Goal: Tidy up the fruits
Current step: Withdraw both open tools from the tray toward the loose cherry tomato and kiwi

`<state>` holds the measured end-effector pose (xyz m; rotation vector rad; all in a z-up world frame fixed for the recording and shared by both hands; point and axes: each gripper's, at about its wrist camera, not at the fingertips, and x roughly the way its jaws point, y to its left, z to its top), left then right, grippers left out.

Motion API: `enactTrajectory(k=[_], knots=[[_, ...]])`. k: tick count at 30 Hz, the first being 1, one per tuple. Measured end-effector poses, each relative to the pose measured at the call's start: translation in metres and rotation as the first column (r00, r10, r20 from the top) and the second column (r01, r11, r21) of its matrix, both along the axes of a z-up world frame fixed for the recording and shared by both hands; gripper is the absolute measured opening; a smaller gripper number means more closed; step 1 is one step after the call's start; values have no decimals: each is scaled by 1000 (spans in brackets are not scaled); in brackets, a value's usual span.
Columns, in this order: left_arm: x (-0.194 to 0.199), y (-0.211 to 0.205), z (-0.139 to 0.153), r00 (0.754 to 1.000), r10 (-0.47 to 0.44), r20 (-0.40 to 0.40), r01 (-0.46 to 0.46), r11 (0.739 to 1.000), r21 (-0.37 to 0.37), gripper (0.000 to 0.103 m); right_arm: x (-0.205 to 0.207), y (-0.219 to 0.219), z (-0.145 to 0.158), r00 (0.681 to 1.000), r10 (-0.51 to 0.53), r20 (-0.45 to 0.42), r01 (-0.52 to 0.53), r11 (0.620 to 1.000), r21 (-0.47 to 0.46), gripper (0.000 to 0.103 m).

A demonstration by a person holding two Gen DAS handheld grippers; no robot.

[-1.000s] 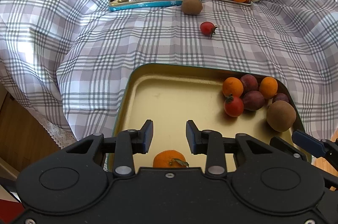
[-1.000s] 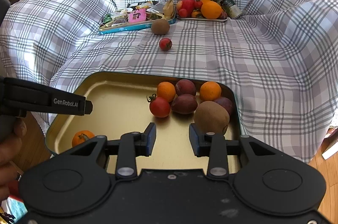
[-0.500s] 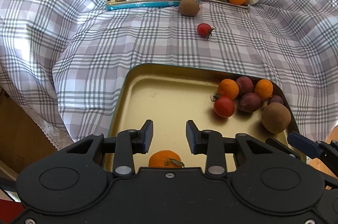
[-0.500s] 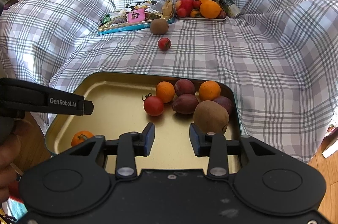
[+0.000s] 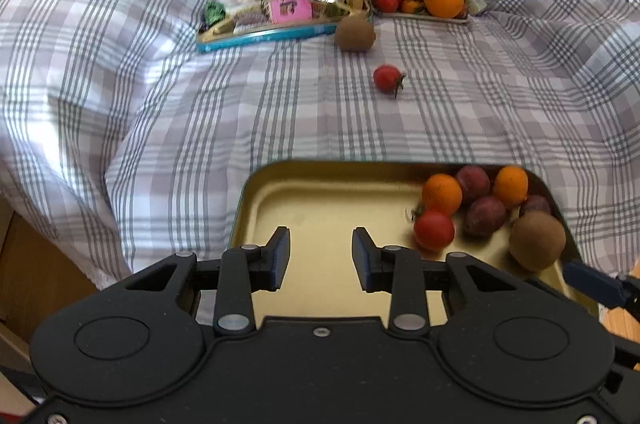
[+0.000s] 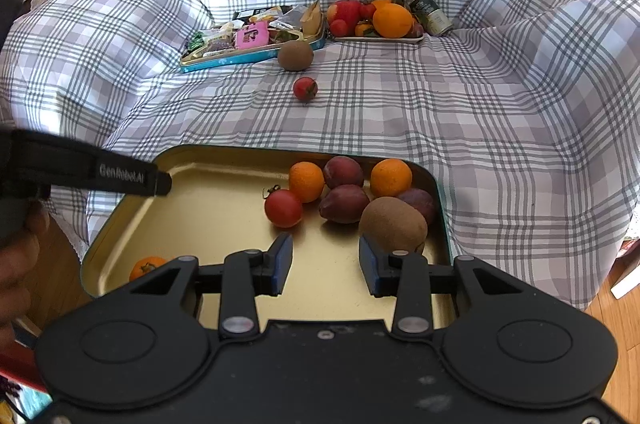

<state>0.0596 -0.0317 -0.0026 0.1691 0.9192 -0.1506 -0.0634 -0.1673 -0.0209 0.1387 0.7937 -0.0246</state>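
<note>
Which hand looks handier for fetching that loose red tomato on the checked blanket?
Probably the left: its gripper is empty with fingers apart, and the small red tomato lies almost straight ahead. The right gripper, equally empty, sees it slightly left.

The gold tray's [image 6: 224, 207] near edge is lost under the right claw's [image 6: 325, 266] black body. The small mandarin [image 6: 145, 267] is half covered there, and in the left wrist view it is hidden completely. The person's hand [image 6: 18, 264] is cut off at the frame's left edge. The far tin's [image 5: 264, 35] packets are too small to name, and that left view is blurred.
</note>
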Motion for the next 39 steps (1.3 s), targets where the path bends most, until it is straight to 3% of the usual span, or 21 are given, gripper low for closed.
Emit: enactTrajectory(k=[7,19,39], knots=[[20,-11,4,999,-17,31,16,1000,12,43,13,-13,-1,999,-50,8,50,999,11,45],[68,-28,-8,999,-40,7,40,999,-1,43,49,-26,0,994,-88,59,90,995,-38,51],[157,-56,-30,995,-68,-75,65,997,-50,43,167,-72,-13,986,-165,-1,165,986,-33,51]])
